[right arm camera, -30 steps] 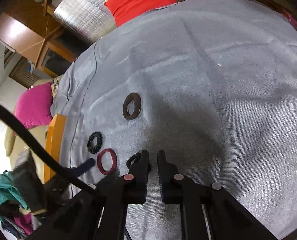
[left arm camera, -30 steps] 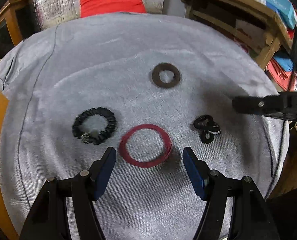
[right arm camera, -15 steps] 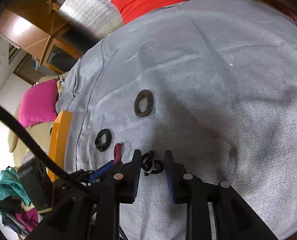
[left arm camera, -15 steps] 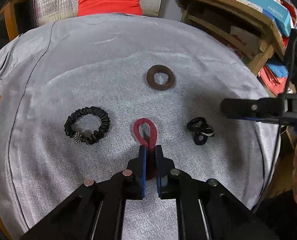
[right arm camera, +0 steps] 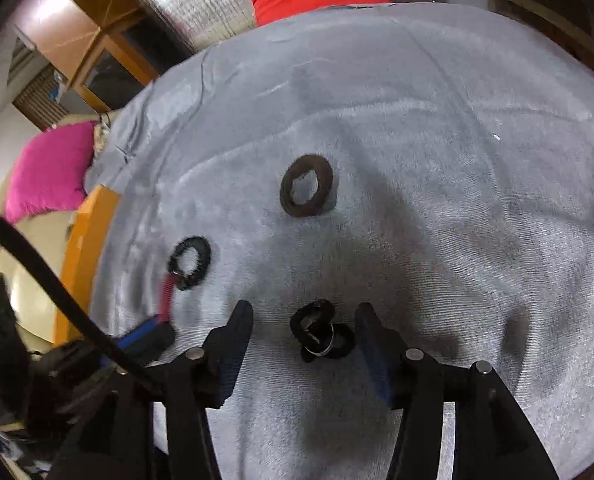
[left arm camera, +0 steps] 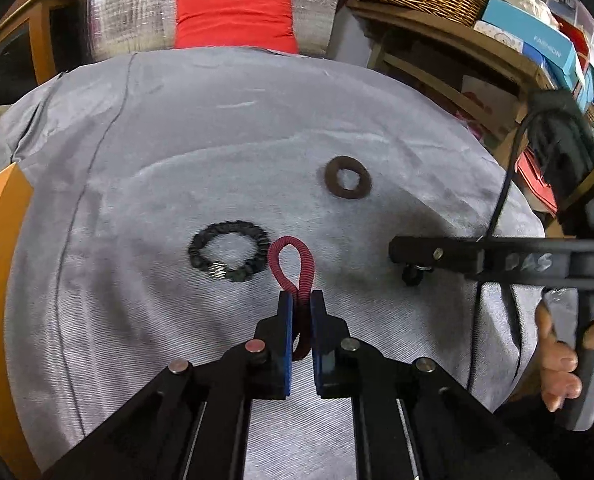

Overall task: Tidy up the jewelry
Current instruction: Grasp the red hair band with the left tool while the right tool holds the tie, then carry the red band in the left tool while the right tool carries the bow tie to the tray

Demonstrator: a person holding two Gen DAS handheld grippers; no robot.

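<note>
Left tool (left arm camera: 301,300): pads clamped on red bangle (left arm camera: 291,260), squeezed into narrow loop, just beside black scrunchie (left arm camera: 229,250). Right tool (right arm camera: 305,324): spread wide, empty, straddling black ring cluster (right arm camera: 321,330) on grey cloth (right arm camera: 437,184). Brown ring (right arm camera: 306,191) farther back, apart.

A red ribbed elastic bracelet (left arm camera: 293,268) is squeezed into a narrow loop, raised off the grey cloth. Just left of it lies a black ruffled fabric band (left arm camera: 228,250) with a small sparkly bead. Farther away lies a flat dark brown ring (left arm camera: 348,177). Near right sits a tangle of small black rings (right arm camera: 322,330).
</note>
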